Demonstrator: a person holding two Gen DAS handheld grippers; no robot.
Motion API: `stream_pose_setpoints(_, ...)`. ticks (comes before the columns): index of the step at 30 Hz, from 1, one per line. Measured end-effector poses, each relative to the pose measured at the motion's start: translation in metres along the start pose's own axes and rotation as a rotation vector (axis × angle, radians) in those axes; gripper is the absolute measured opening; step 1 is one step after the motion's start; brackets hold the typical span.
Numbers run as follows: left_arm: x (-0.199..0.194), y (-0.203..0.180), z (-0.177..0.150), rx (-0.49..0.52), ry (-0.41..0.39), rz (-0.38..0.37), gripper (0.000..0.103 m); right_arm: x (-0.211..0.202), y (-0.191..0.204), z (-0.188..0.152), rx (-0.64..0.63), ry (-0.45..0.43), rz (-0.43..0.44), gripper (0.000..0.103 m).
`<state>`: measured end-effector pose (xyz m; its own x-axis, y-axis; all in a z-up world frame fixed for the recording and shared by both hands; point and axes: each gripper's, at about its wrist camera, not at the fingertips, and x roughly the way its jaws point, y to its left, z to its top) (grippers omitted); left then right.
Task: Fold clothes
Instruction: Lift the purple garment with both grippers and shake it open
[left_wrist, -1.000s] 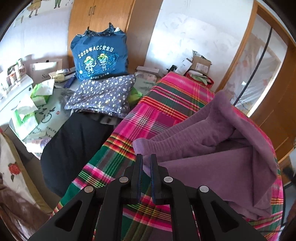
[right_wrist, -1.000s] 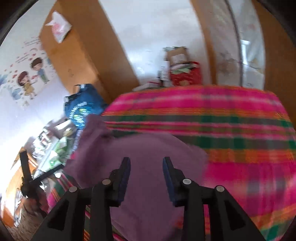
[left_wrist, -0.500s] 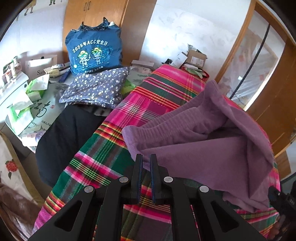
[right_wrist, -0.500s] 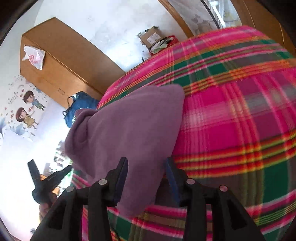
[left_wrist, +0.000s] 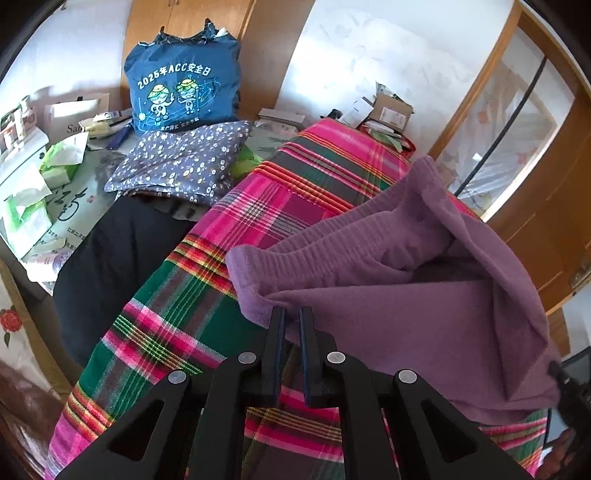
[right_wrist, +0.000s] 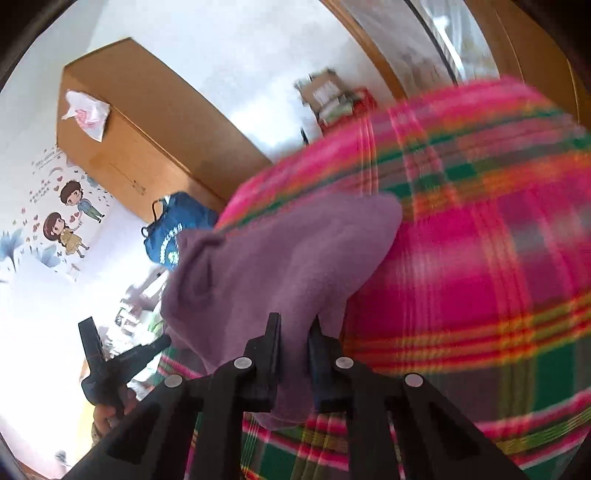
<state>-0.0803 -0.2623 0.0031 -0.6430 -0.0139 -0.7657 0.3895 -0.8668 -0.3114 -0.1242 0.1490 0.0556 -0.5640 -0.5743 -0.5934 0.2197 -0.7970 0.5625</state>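
A purple fleece garment (left_wrist: 424, 280) with a ribbed cuff edge lies folded over on a pink and green plaid bedcover (left_wrist: 207, 295). My left gripper (left_wrist: 291, 314) is shut on the garment's near left corner. In the right wrist view the same purple garment (right_wrist: 280, 258) hangs in a bunched fold, and my right gripper (right_wrist: 295, 325) is shut on its lower edge. The other hand-held gripper (right_wrist: 107, 365) shows at the lower left of that view, held by a hand.
A blue printed bag (left_wrist: 181, 88) and a floral cushion (left_wrist: 181, 166) sit at the bed's head. Black cloth (left_wrist: 110, 266) hangs off the left side. Tissue packs (left_wrist: 55, 162) lie on a side surface. A wooden wardrobe (right_wrist: 140, 136) and cardboard boxes (left_wrist: 388, 110) stand behind.
My right gripper went from open above the garment to shut on its edge. The left gripper stayed shut and drew its corner toward the near edge of the bed.
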Motion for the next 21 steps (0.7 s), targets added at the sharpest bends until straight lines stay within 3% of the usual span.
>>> stream_pose_setpoints(4,0.001,-0.005,0.0,0.01,0.001,-0.007,0.008,-0.025,0.016,0.023,-0.086,-0.076,-0.034,0.011)
stream_pose_setpoints(9,-0.001,-0.008,0.0,0.02,-0.006,-0.009,0.008,-0.026,0.053,0.059,-0.202,-0.138,-0.071,0.011)
stream_pose_setpoints(13,-0.004,-0.009,-0.002,0.028,-0.008,-0.015,0.008,-0.006,0.079,0.065,-0.28,-0.12,-0.082,0.011)
stream_pose_setpoints(21,-0.019,-0.027,-0.015,0.132,-0.003,-0.089,0.008,0.045,0.073,0.051,-0.236,-0.017,-0.038,0.012)
